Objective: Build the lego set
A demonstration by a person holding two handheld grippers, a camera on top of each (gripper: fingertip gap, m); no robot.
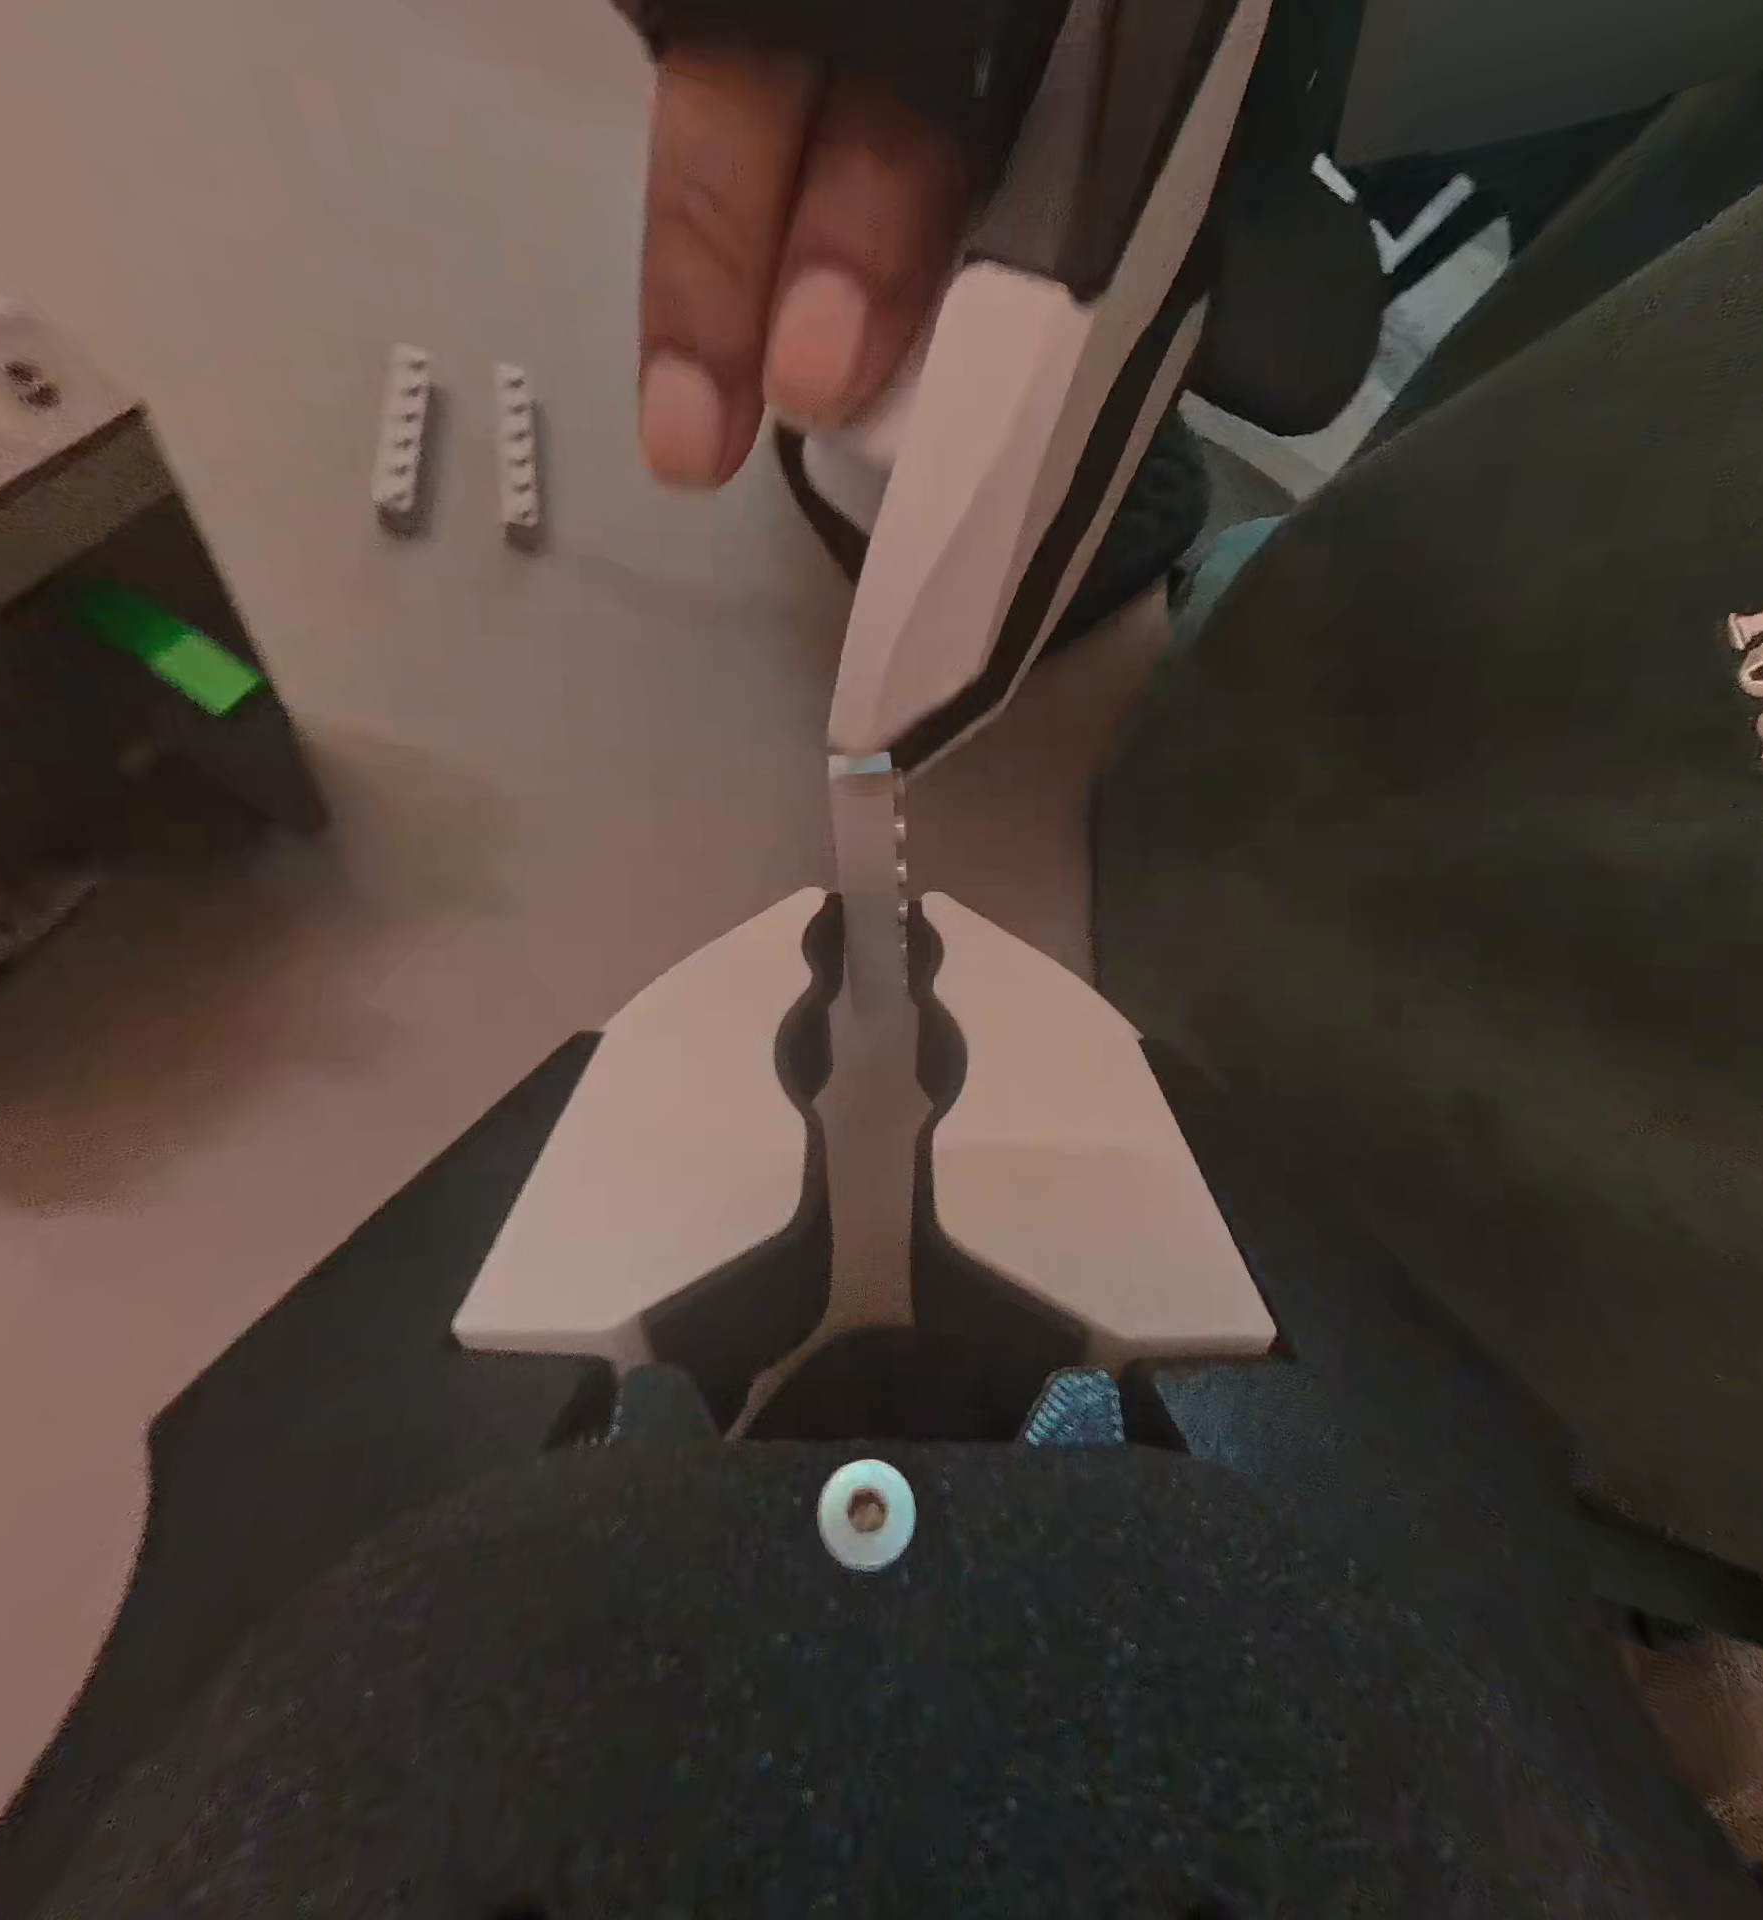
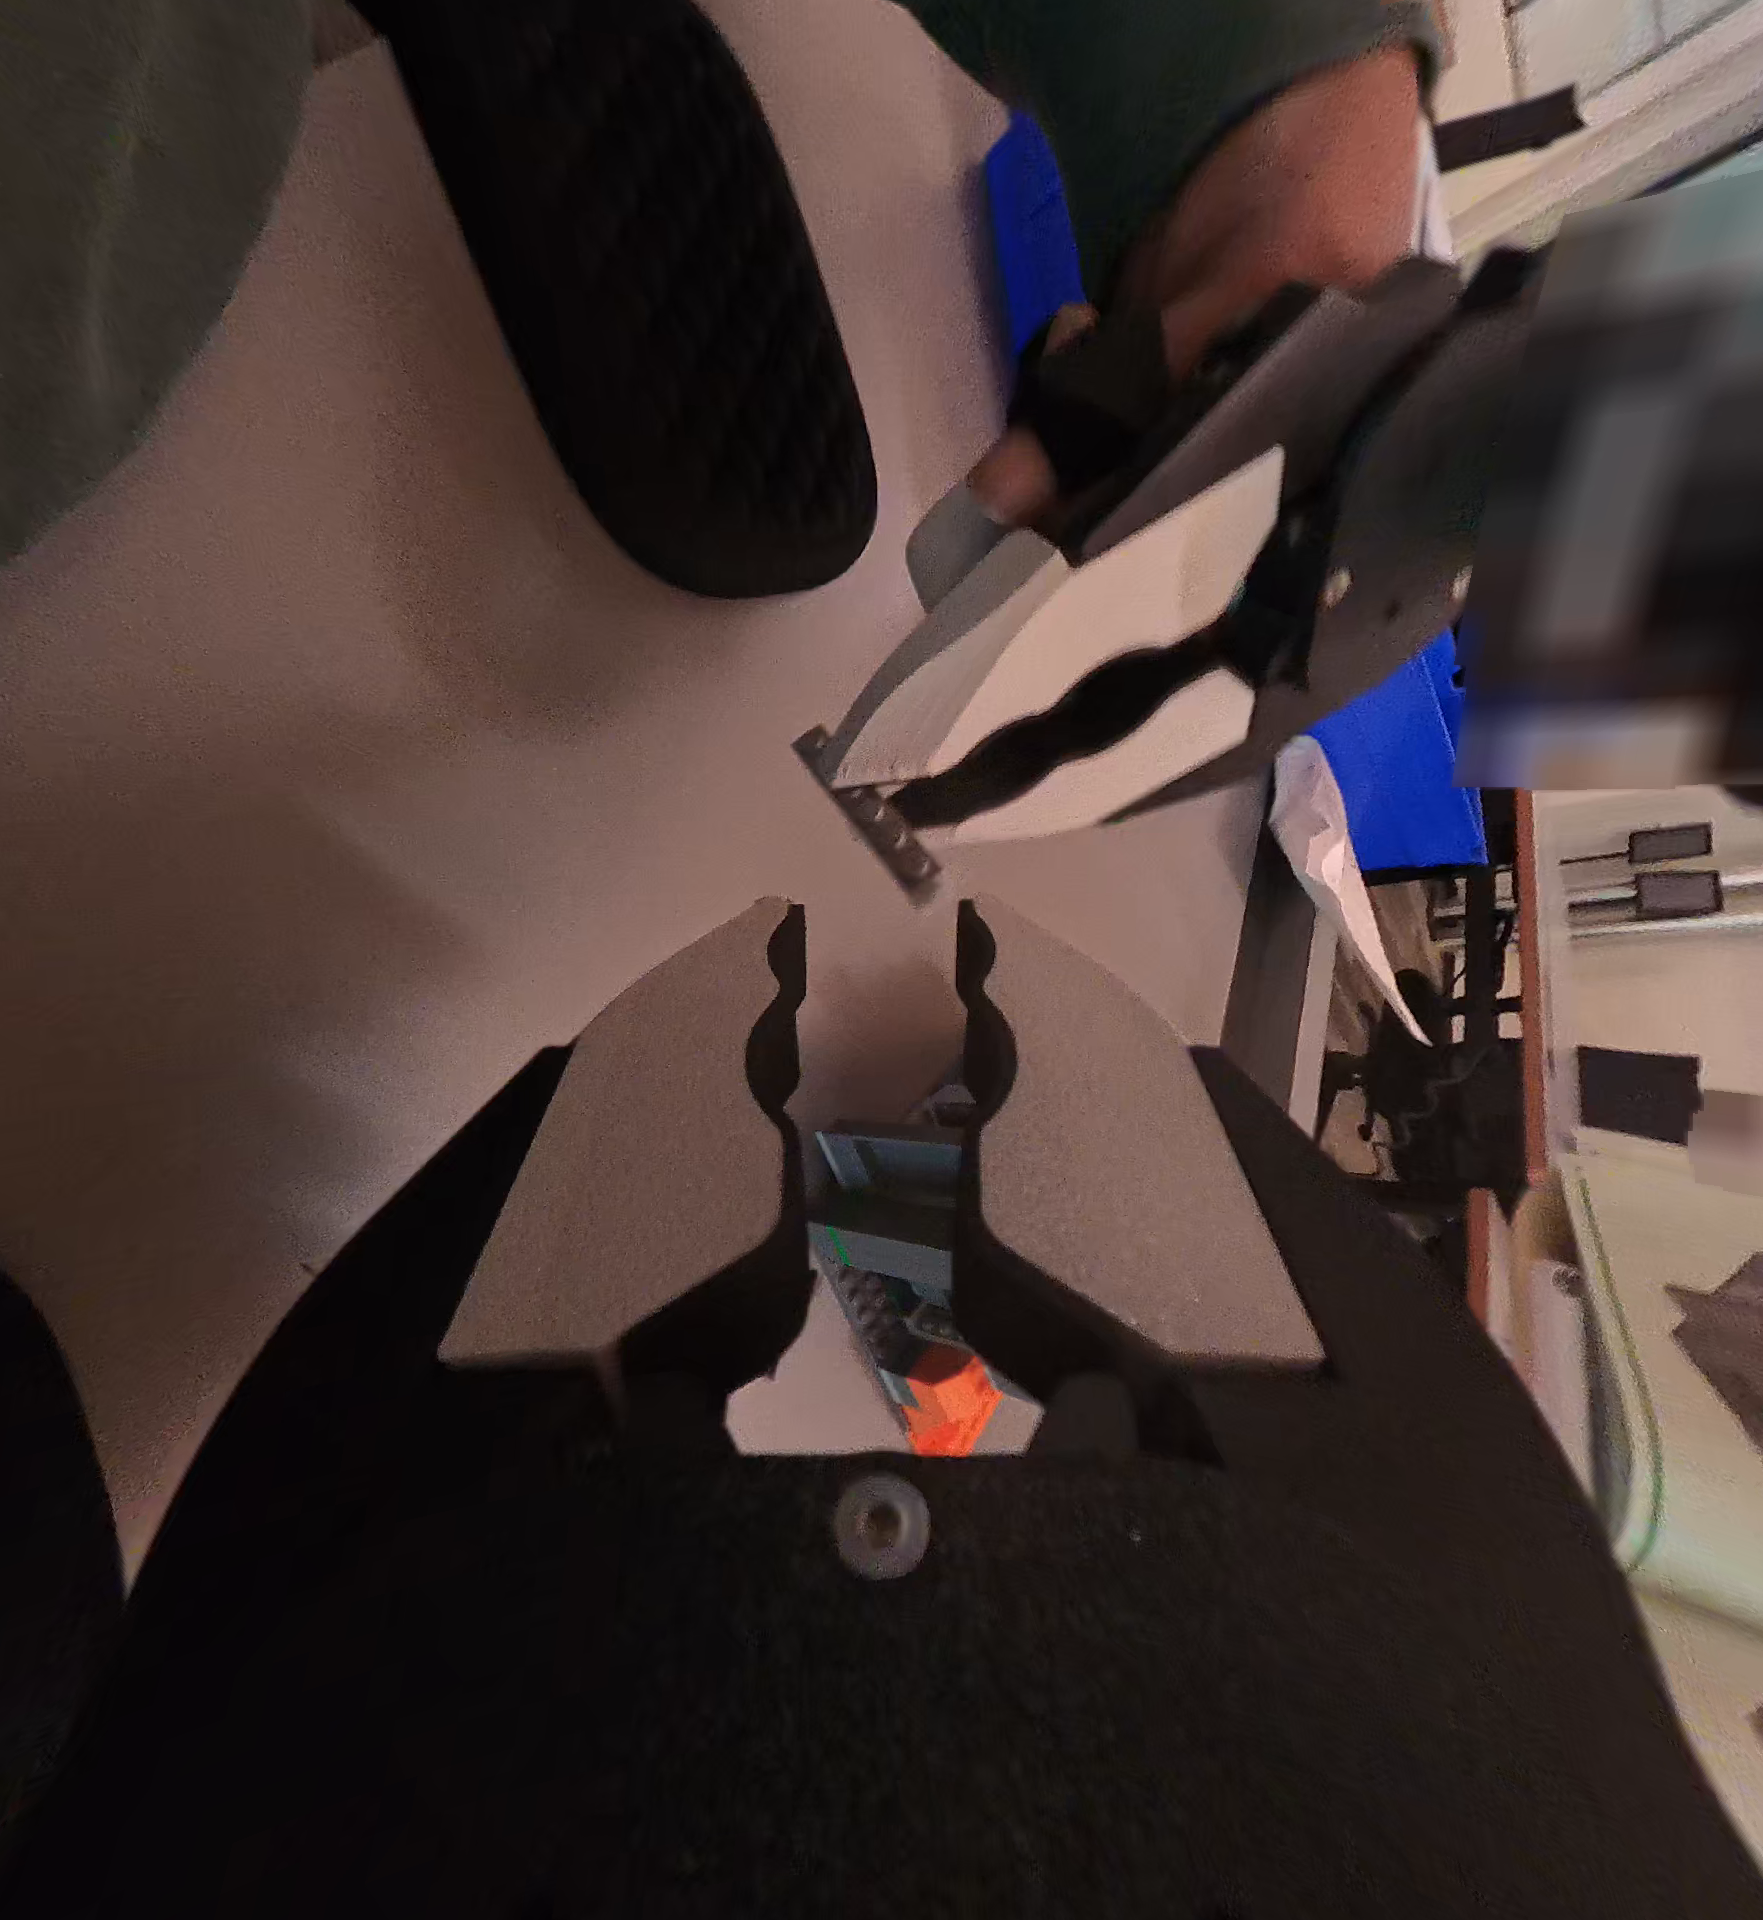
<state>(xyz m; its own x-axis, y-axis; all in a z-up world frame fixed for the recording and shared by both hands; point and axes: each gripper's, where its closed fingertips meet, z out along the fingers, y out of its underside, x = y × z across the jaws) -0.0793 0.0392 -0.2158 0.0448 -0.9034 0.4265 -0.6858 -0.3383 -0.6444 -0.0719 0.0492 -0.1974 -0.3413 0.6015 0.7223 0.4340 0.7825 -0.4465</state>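
My left gripper (image 1: 872, 899) is shut on a long grey studded plate (image 1: 864, 831), clamped crosswise at the fingertips. The plate sticks out past the tips on both sides. In the right wrist view the same plate (image 2: 872, 821) shows at the left gripper's tips (image 2: 887, 795). My right gripper (image 2: 877, 909) is open and empty. One end of the plate lies just beyond its tips, close to the right fingertip (image 2: 970, 920), and the pads do not press on it. In the left wrist view the right gripper (image 1: 866, 743) comes down from above to the plate's far end.
Two more grey studded plates (image 1: 404, 442) (image 1: 518, 457) lie on the pale table (image 1: 233, 208). A grey block build with a green piece (image 1: 170, 644) stands at the left. A grey build with an orange piece (image 2: 944, 1403) lies below my right fingers. A blue bin (image 2: 1396, 769) stands behind. The tips of both grippers are at nearly the same place.
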